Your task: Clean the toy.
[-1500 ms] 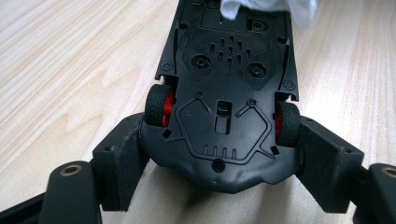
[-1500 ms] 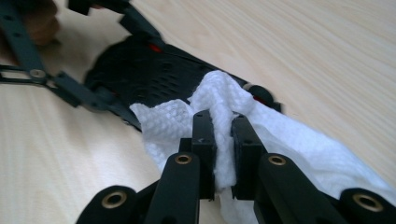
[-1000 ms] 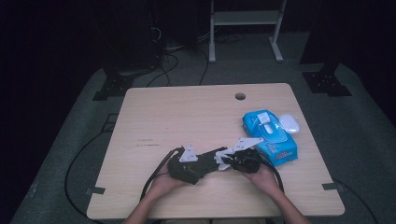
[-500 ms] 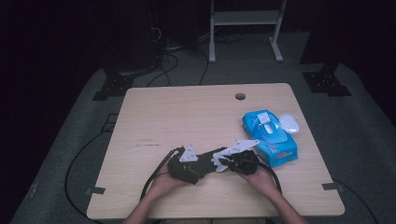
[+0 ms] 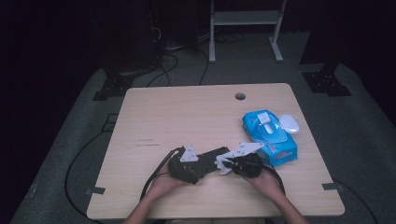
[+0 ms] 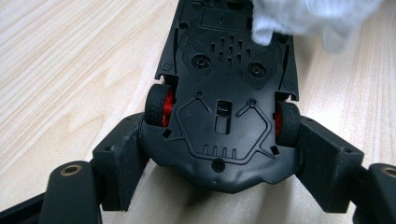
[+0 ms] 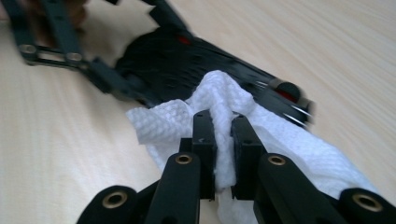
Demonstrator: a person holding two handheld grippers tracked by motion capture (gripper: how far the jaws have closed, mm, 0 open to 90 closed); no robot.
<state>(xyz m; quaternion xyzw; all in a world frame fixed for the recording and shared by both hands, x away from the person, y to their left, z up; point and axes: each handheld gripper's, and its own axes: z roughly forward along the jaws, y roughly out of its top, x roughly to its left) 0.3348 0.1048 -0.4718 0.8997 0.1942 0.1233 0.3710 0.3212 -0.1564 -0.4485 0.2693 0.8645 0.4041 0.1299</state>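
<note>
A black toy car [image 6: 224, 93] with red wheel hubs lies upside down, its underside facing the left gripper view. My left gripper [image 6: 219, 154] is shut on the toy car's end, one jaw on each side. My right gripper [image 7: 223, 128] is shut on a white wipe [image 7: 219, 100] and presses it against the toy car [image 7: 187, 60]. In the high view both grippers meet near the table's front edge, the left gripper [image 5: 205, 161] holding the toy car [image 5: 212, 156] and the right gripper [image 5: 229, 163] with the wipe [image 5: 222, 164] touching it.
A blue pack of wipes [image 5: 270, 136] lies to the right of my hands, with a white oval object [image 5: 289, 123] beside it. The wooden table [image 5: 187, 116] has a cable hole [image 5: 240, 96] near its far edge. Cables trail off the left side.
The right gripper with the wipe has shifted slightly left along the toy car. The left gripper has held the car in place.
</note>
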